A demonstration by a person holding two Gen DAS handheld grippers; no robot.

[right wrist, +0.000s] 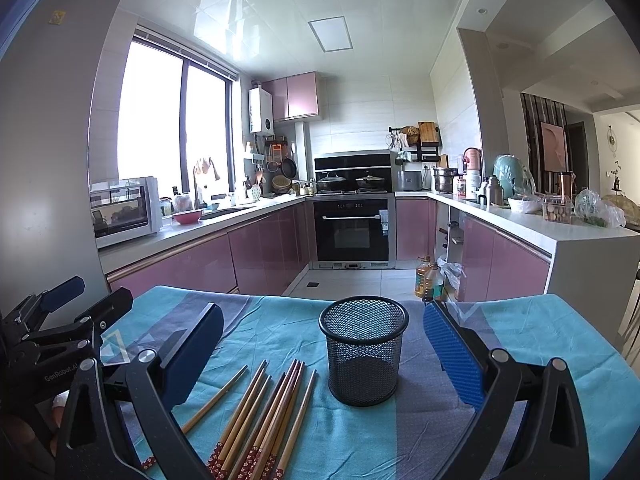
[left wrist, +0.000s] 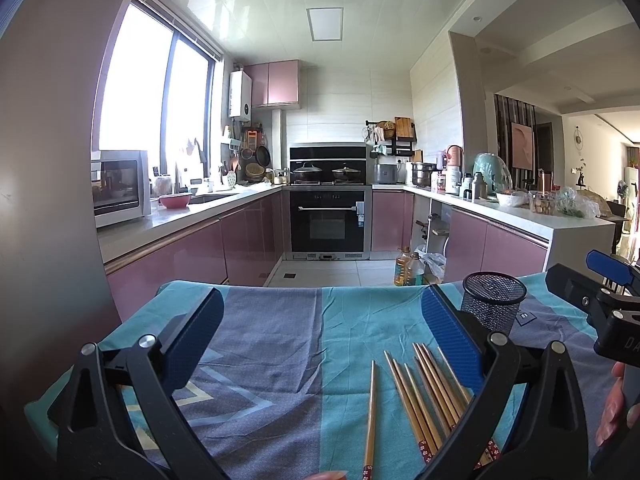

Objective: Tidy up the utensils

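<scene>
Chopsticks (right wrist: 260, 420) lie on cloth beside empty mesh cup (right wrist: 364, 350).

Home kitchen: pink cabinets (right wrist: 192, 264), built-in oven (right wrist: 352, 228), microwave (right wrist: 124, 210), sink (right wrist: 224, 213)

Black mesh cup (right wrist: 363, 350), teal-grey cloth (right wrist: 352, 440)

Chopsticks (right wrist: 260, 420) patterned ends cut off by bottom edge.
</scene>
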